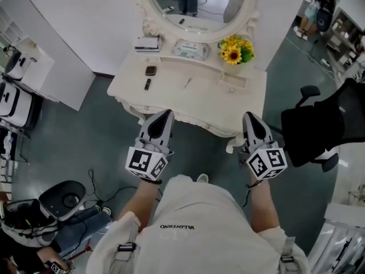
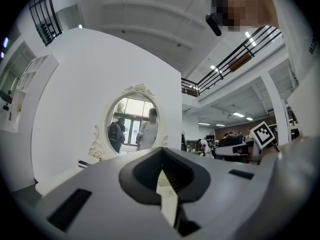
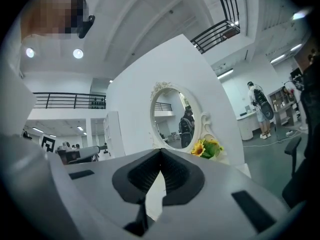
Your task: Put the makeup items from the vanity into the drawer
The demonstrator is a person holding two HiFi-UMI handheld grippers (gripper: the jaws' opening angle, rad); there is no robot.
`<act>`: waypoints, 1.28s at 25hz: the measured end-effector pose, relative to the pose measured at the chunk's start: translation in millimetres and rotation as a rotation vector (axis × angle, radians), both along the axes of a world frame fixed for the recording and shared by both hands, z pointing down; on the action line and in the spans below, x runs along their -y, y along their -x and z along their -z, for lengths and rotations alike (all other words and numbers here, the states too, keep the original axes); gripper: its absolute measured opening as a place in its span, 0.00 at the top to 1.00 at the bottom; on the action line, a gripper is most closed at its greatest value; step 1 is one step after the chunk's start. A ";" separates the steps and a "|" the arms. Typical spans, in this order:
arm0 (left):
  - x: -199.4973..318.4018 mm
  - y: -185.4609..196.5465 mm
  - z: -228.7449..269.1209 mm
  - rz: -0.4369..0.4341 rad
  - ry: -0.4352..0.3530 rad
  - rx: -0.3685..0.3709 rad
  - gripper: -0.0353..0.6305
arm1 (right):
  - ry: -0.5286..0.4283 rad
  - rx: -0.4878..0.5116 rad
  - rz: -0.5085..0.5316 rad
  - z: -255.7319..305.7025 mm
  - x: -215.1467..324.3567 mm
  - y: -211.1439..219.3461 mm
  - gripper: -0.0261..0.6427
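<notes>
Overhead, a white vanity (image 1: 171, 104) with a scalloped edge stands against a white partition on a grey-green floor (image 1: 102, 147), its oval mirror (image 1: 197, 4) in a carved frame at the back. The makeup items lie on the left half of the top: a small brown compact (image 1: 150, 71), a smaller dark piece (image 1: 147, 84) just in front of it, and further right a thin pale stick (image 1: 187, 83) (possibly a pencil or brush, too small to tell). On the raised back ledge sit a black-and-white box (image 1: 147, 43), a pale soft pack (image 1: 191, 49) and a bunch of sunflowers (image 1: 234, 51). The left gripper (image 1: 164, 114) points at the near edge of the top, well short of the items; its jaws are pressed together with nothing between them. The right gripper (image 1: 250, 115) is at the near right edge, jaws likewise closed tip to tip and empty. A black office chair (image 1: 311, 127) stands to the right, a white cabinet (image 1: 28, 67) to the left, and the gripper views show a railed upper gallery.
</notes>
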State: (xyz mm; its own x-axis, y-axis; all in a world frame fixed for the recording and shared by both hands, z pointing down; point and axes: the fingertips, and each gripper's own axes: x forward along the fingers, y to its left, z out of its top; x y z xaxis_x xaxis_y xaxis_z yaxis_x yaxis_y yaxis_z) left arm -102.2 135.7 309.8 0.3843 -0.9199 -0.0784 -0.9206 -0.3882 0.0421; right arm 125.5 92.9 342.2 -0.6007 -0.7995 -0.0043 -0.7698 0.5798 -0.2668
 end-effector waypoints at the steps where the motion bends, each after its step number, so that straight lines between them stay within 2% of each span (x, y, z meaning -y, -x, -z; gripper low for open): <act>1: 2.2 -1.0 -1.1 0.003 0.005 0.002 0.94 | 0.004 0.001 0.007 -1.5 2.8 1.2 0.94; 11: 28.0 6.6 -15.6 0.026 0.040 -0.021 0.94 | 0.037 -0.016 0.048 -14.0 28.0 18.2 0.94; 20: 92.6 24.1 -29.1 0.007 0.056 -0.032 0.94 | 0.053 -0.046 0.056 -25.5 75.9 50.3 0.94; 25: 144.4 38.4 -50.2 0.005 0.106 -0.019 0.94 | 0.085 -0.068 0.078 -39.3 114.3 80.4 0.94; 32: 216.4 51.7 -90.1 -0.026 0.217 0.003 0.94 | 0.161 -0.093 0.096 -70.6 176.9 119.7 0.94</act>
State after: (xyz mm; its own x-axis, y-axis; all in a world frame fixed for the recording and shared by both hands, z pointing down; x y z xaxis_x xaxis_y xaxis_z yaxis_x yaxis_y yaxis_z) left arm -153.9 -80.8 399.9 0.4080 -0.9048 0.1220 -0.9107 -0.3939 0.1242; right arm 5.8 -84.0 412.8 -0.6656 -0.7248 0.1779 -0.7391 0.6071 -0.2919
